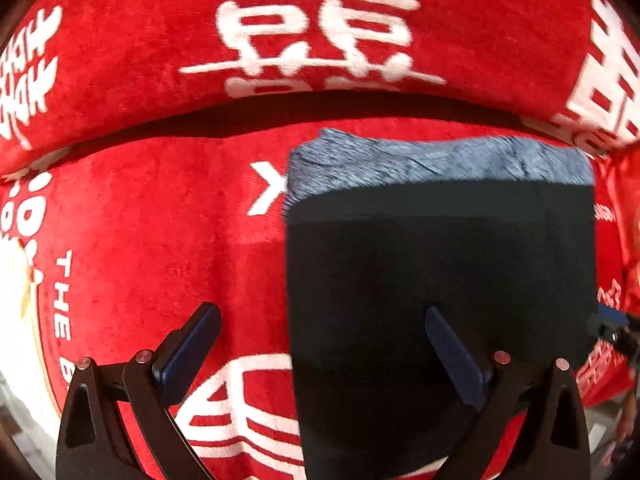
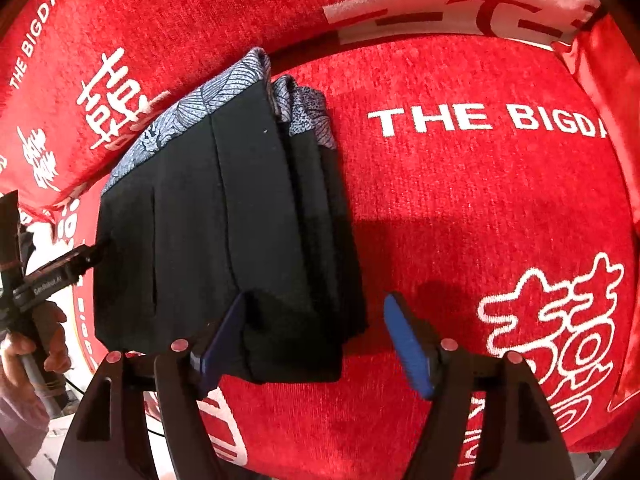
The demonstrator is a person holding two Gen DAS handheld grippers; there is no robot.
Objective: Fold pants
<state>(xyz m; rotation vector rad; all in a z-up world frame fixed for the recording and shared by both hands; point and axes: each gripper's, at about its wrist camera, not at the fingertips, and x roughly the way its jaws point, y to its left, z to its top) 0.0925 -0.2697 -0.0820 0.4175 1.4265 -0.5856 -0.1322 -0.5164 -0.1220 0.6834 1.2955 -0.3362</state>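
The folded pants [image 1: 440, 300] lie in a black stack on the red cushion, with a blue-grey patterned band [image 1: 436, 164] at the far end. My left gripper [image 1: 320, 344] points down and is open. Its right finger hangs over the black cloth, its left finger over the cushion, and the stack's left edge runs between them. In the right wrist view the pants [image 2: 208, 220] show several layers along their right side. My right gripper [image 2: 316, 336] is open astride the near right corner of the stack, with its right pad [image 2: 408, 344] clear of the cloth.
The red seat cushion [image 2: 480, 208] carries white lettering and characters, and a matching back cushion [image 1: 140, 48] rises behind the pants. A person's hand [image 2: 28, 352] holds the left tool at the left edge. The seat's front edge [image 2: 80, 424] drops off near the bottom left.
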